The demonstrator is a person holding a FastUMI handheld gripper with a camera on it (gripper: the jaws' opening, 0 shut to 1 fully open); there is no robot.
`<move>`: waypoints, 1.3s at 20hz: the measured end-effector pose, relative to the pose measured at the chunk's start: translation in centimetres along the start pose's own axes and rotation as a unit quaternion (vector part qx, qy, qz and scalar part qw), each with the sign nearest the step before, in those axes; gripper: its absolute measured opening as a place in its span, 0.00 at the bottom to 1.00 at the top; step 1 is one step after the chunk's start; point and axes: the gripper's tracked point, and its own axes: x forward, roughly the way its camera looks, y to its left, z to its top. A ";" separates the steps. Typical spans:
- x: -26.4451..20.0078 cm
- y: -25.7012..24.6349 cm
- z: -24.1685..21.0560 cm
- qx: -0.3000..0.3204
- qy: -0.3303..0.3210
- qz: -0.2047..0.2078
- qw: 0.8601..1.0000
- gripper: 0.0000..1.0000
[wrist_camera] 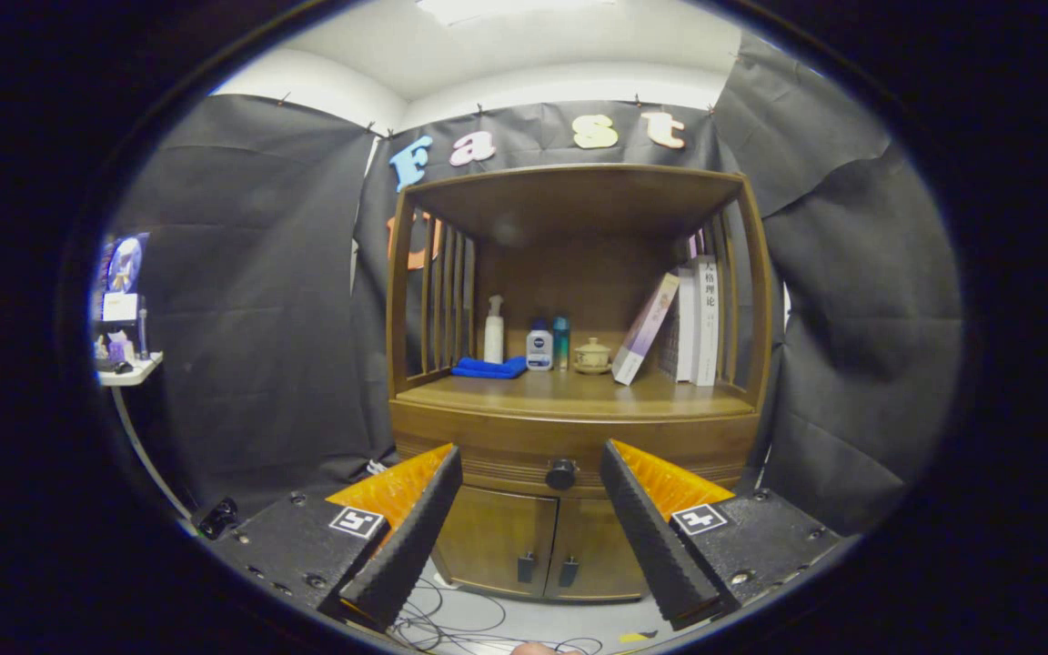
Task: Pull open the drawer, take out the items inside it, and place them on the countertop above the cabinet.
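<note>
A brown wooden cabinet point(569, 428) stands ahead of me against the black cloth wall. Its drawer point(488, 450) is closed, with a dark round knob point(561, 474) at its middle. The knob sits beyond my fingers, in line with the gap between them. My gripper point(531, 459) is open and holds nothing; its black ribbed fingers point(415, 537) with orange backs stand wide apart, some way short of the cabinet. The countertop point(569, 393) lies just above the drawer. What the drawer holds is hidden.
On the countertop stand a folded blue cloth point(488, 367), a white pump bottle point(494, 332), two small bottles point(549, 346), a small lidded pot point(592, 356) and leaning books point(683, 323). Two lower doors point(538, 555) sit under the drawer. Cables point(451, 619) lie on the floor. A small side table point(124, 364) stands left.
</note>
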 end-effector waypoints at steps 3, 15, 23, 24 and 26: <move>1.2 -0.2 -0.5 -0.007 0.003 -0.005 1.000 1.00; 10.2 -2.8 -4.4 0.013 0.026 -0.036 0.999 1.00; 17.4 -4.8 -8.8 0.034 0.061 -0.066 0.995 0.95; 18.1 -4.8 -9.2 0.035 0.063 -0.069 0.995 0.93; 19.4 -5.0 -10.2 0.036 0.071 -0.080 0.994 0.81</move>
